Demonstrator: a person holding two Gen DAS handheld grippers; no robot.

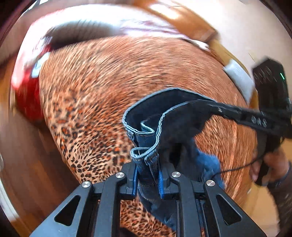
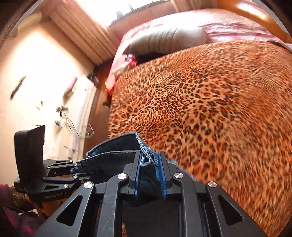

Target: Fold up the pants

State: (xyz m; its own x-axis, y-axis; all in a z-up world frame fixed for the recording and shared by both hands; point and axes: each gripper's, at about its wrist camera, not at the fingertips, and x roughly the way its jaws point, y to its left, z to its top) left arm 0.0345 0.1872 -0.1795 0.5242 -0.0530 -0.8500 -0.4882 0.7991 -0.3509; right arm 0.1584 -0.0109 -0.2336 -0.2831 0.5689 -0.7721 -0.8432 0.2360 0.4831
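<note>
Dark blue denim pants hang in the air above a bed with a leopard-print cover. My left gripper is shut on a bunched hem edge of the pants. My right gripper is shut on another bunched edge of the pants. In the left wrist view the right gripper reaches in from the right and pinches the far edge. In the right wrist view the left gripper holds the cloth at lower left. The pants span between both grippers, off the cover.
A grey pillow and pink bedding lie at the head of the bed. A wooden bed frame runs behind. A red item sits at the bed's left side. A cream wall and wood floor flank the bed.
</note>
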